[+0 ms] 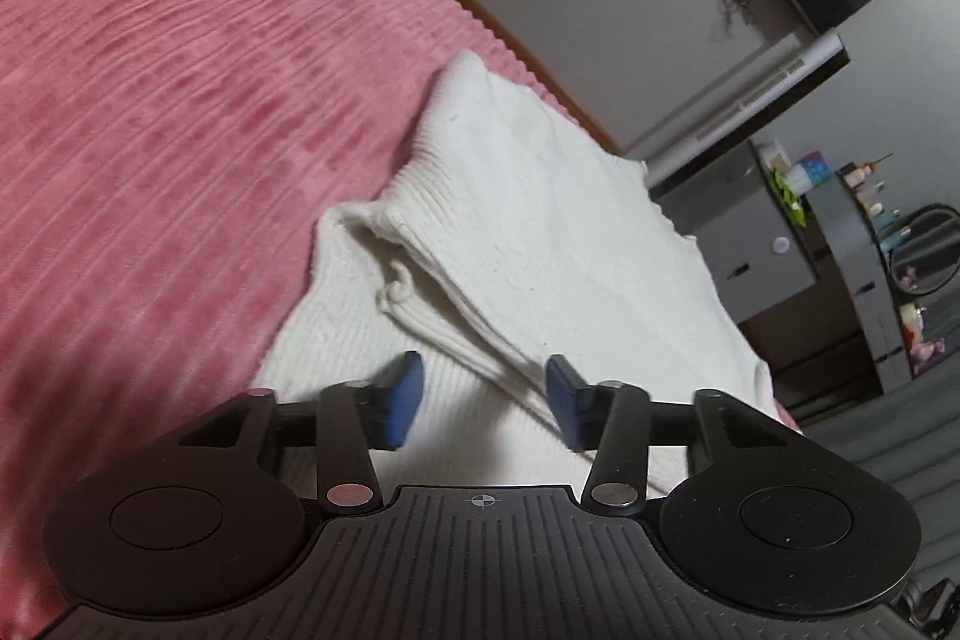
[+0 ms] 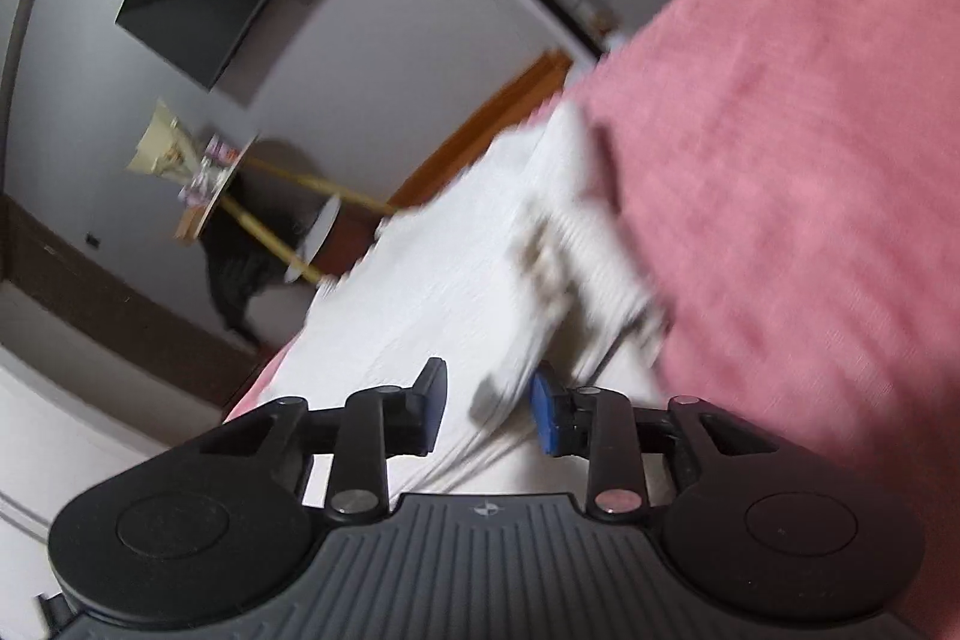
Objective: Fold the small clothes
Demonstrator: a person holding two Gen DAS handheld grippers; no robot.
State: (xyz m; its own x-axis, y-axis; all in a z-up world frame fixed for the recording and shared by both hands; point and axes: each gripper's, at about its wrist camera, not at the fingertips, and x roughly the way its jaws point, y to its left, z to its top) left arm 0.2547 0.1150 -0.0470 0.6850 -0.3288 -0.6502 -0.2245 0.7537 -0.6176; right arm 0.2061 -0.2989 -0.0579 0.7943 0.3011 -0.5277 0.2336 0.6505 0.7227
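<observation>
The left hand-held gripper (image 1: 483,400) was pointed downward with its blue pads (image 1: 405,397) set well apart, nothing pressed between them. The right hand-held gripper (image 2: 489,406) was tilted downward, its pads (image 2: 435,409) parted less widely.

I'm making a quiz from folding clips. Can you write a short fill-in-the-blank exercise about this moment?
1. The white knit garment lies on a ribbed bedspread coloured ____.
2. The pads of the left tool are coloured ____.
3. In the left wrist view, the left tool's jaws stand ____, with nothing pinched between them.
4. The ____ wrist view is the blurred one.

Missing words: pink; blue; open; right
</observation>
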